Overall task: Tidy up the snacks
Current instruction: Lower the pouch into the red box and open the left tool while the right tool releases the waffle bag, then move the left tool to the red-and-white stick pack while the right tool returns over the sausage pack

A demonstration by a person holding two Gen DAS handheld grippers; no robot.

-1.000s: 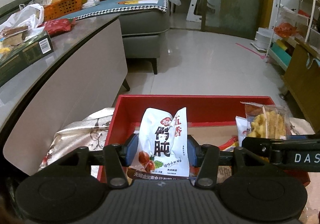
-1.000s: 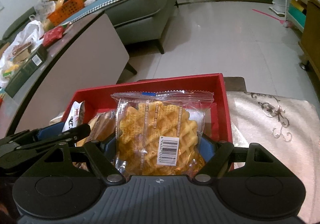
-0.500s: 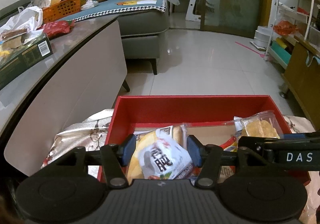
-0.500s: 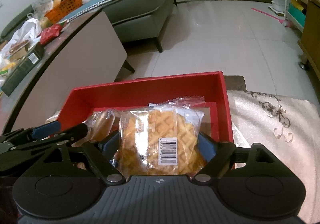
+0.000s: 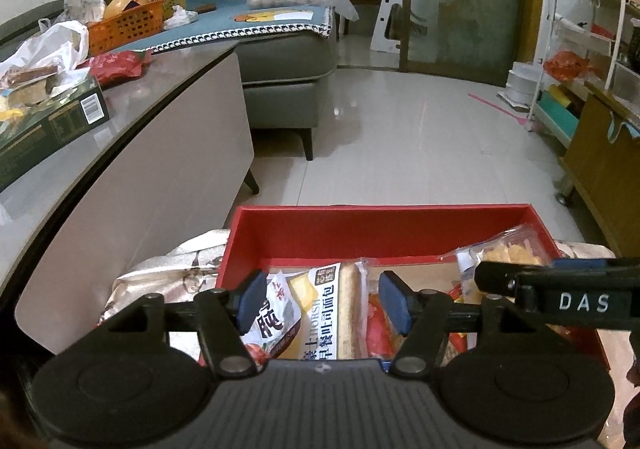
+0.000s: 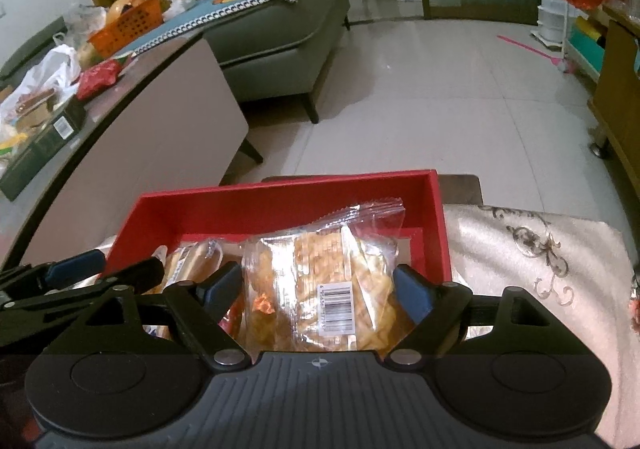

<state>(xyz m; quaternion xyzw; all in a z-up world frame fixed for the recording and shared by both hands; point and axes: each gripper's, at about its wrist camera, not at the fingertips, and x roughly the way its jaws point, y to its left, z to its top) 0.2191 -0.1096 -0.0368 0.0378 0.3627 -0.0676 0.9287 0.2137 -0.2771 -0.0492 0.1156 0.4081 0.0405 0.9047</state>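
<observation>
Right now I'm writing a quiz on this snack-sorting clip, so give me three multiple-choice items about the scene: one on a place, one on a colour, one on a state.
1. Where does the waffle packet lie?
A. on the grey sofa
B. in the box, at its right end
C. on the floor

2. What colour is the box that holds the snacks?
A. red
B. blue
C. white

3. How does the left gripper stand?
A. clamped on the white snack pouch
B. open above the snacks in the box
C. shut on nothing

Answers:
1 B, it rests inside, beside the right wall.
2 A, its walls are red.
3 B, its jaws have just been opening and both pads stand clear of the white snack pouch lying below.
</observation>
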